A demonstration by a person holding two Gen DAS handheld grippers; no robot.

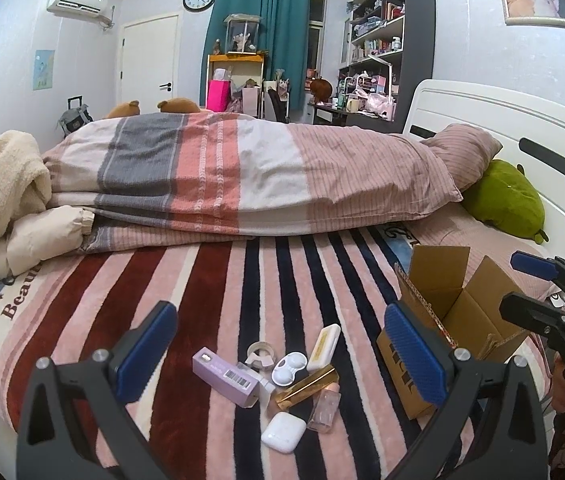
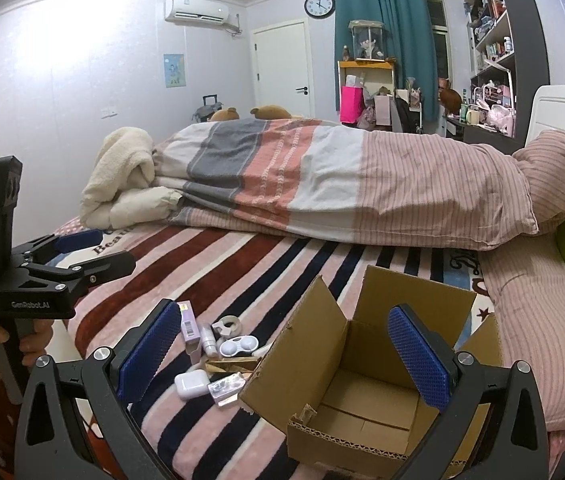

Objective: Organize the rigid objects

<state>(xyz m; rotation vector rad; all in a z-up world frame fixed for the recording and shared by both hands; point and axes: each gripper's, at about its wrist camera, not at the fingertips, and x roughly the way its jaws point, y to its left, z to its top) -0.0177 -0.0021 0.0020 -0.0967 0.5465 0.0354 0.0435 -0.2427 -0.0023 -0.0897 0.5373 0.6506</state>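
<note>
Left wrist view has the left gripper [image 1: 278, 344] nearest, its jaws spread wide and holding nothing, hovering above a cluster of small items on the bed's striped blanket [image 1: 210, 280]. Closest in the cluster lies a white earbud case [image 1: 283, 431], with a clear bottle [image 1: 324, 406] just beside it and a gold box [image 1: 307, 386] touching both. Slightly further sit a lilac box [image 1: 224, 376], a white contact-lens case [image 1: 289, 368], a cream case [image 1: 323, 346] and a tape roll [image 1: 260, 352]. To the right of the cluster stands an open cardboard box [image 1: 466, 312], flaps up.

Right wrist view shows the right gripper [image 2: 280, 354], jaws also spread and empty, poised over that cardboard box [image 2: 362, 392], whose inside looks bare. Further back, a folded striped quilt [image 1: 242, 176] lies across the bed, and a green plush [image 1: 506, 200] rests near the white headboard [image 1: 482, 112].
</note>
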